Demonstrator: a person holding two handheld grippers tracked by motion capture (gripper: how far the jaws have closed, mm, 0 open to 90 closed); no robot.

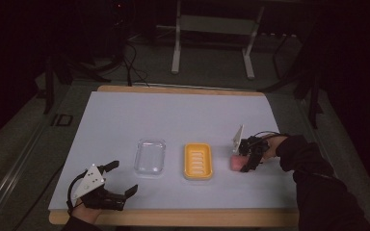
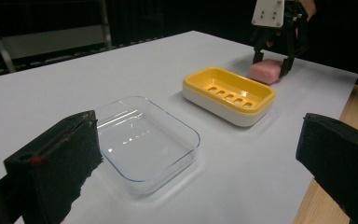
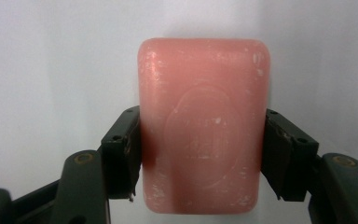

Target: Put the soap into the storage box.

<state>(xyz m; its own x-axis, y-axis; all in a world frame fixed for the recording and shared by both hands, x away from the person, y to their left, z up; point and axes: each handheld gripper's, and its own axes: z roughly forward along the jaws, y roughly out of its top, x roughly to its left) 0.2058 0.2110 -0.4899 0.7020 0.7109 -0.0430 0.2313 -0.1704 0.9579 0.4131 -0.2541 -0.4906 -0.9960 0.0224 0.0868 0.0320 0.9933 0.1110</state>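
From the high view, my right gripper (image 1: 244, 161) stands over the pink rectangular bar of soap (image 1: 236, 163), which lies on the white table sheet (image 1: 125, 115) just to the right of the yellow slotted plastic soap dish (image 1: 198, 161). My left gripper (image 1: 120, 179) rests near the front edge, jaws spread wide with nothing between them, close to the clear plastic lid (image 1: 150, 156).

In the left gripper view, the soap (image 2: 265, 71) sits just beyond the yellow dish (image 2: 228, 95), with my right gripper (image 2: 275, 60) coming down over it from above. The clear lid (image 2: 144, 142) lies nearest my own open jaws.

In the right gripper view, my pads press both long sides of the soap (image 3: 203, 126), a little below its middle; I am holding it. The grip looks square, which I judge good, since soap is slick. I should lift straight up without squeezing harder, carry it level over the dish, and lower it flat onto the slots before I let go.
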